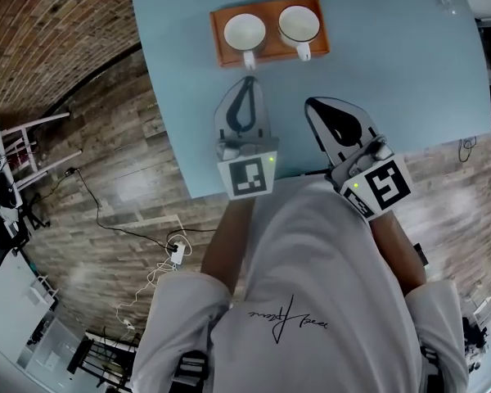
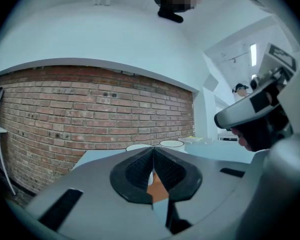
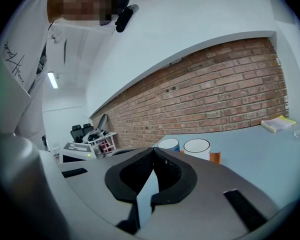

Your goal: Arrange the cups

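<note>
Two white cups stand side by side in an orange tray [image 1: 219, 46] at the far side of the light blue table [image 1: 393, 64]: the left cup [image 1: 245, 31] and the right cup [image 1: 299, 24], both with handles turned toward me. My left gripper [image 1: 247, 79] is shut and empty, its tips just short of the left cup's handle. My right gripper [image 1: 311, 102] is also shut and empty, farther back and to the right of the tray. The left gripper view shows both cup rims [image 2: 172, 144] just beyond the closed jaws. The right gripper view shows the cups [image 3: 197, 147] ahead on the tray [image 3: 215, 157].
A yellow pad [image 3: 278, 124] lies far off on the table, and a small clear item [image 1: 446, 2] sits at the far right corner. The table's near edge runs under my grippers. A brick wall [image 2: 90, 109] stands behind. A white stool [image 1: 29, 150] and cables [image 1: 147, 244] are on the wooden floor at left.
</note>
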`<state>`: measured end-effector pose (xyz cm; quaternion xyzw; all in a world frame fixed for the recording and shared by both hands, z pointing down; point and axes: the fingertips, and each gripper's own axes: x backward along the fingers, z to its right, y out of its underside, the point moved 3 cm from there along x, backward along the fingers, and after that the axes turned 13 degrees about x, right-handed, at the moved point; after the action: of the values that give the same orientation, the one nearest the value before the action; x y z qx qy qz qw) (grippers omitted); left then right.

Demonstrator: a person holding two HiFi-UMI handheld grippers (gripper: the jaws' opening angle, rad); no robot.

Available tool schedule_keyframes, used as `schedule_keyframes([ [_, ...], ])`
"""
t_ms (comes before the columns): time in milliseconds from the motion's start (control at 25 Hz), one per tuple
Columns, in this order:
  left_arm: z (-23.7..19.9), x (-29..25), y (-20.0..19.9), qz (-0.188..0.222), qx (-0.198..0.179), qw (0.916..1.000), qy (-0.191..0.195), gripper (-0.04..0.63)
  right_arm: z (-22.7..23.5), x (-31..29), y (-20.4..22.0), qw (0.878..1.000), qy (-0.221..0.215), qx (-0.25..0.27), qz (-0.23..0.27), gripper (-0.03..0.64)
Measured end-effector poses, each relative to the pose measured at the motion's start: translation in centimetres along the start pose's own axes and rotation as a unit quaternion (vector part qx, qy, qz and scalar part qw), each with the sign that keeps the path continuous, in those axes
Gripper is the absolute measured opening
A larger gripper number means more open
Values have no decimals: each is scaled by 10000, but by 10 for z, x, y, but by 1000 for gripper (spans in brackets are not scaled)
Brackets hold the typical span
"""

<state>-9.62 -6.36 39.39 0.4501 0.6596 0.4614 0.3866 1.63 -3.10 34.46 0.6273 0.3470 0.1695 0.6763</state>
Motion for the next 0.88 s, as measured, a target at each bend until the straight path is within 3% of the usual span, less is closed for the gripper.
schedule_keyframes([
  [120,7,2,-8,-135,31,9997,224,9,3,-1,-5,9997,112,-194,52,21],
  [440,17,4,-35,-332,419,9967,619,9,7,-2,-21,9994,311,-111,-28,20],
  [880,25,15,-57,-368,501,9953,743,9,9,5,-54,9896,1414,162,-231,20],
])
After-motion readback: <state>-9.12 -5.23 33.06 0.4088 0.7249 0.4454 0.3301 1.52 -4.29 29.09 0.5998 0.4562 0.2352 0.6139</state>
